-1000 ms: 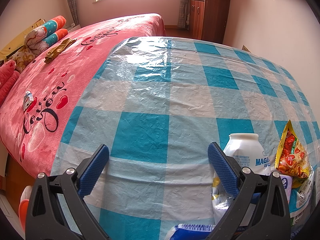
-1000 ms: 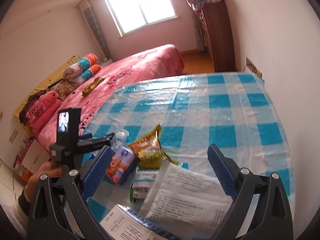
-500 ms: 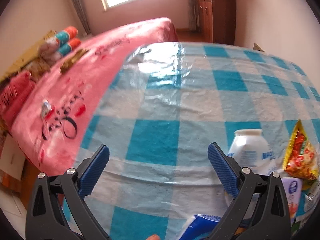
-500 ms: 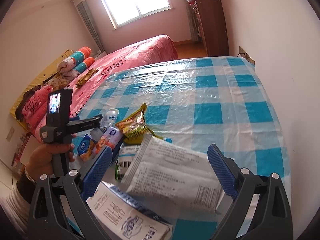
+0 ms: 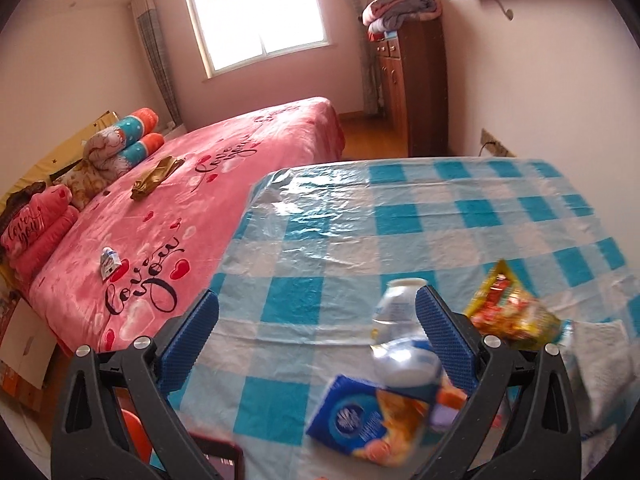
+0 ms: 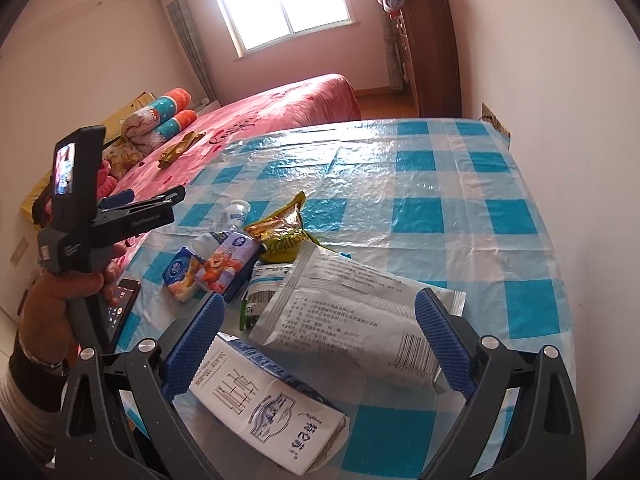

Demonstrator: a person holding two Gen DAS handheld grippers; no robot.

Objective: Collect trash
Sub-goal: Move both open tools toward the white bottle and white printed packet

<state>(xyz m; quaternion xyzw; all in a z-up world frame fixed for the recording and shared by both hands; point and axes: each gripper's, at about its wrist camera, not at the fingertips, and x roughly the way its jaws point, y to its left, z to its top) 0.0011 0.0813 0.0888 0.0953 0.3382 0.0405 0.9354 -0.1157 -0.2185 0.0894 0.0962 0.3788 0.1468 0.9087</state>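
Change of state: over the last second the left claw (image 5: 316,336) has been raised and tilted back. Its view, formerly filled by the checked worktop (image 5: 420,216), now takes in the window and the pink bed (image 5: 208,184). The right claw (image 6: 318,340) has likewise risen and drawn back a little; more of the trash pile is in its view.

Claw state: both claws stand wide open with nothing between the blue pads. Neither holds any item.

Trash location, right wrist view: the pile lies at the near left part of the worktop.
- White printed pouch (image 6: 352,312): 12 o'clock from the right claw, nearest its opening.
- Folded white carton (image 6: 272,408): 7 o'clock, partly under the left pad.
- Gold snack bag (image 6: 284,228), cartoon drink carton (image 6: 226,264), blue tissue pack (image 6: 182,268) and small clear bottle (image 6: 236,212): 11 o'clock, closer to the left claw.

Implication: no item is collected yet. The lift appears to be a repositioning step before the first grasp. No bin or bag is visible.
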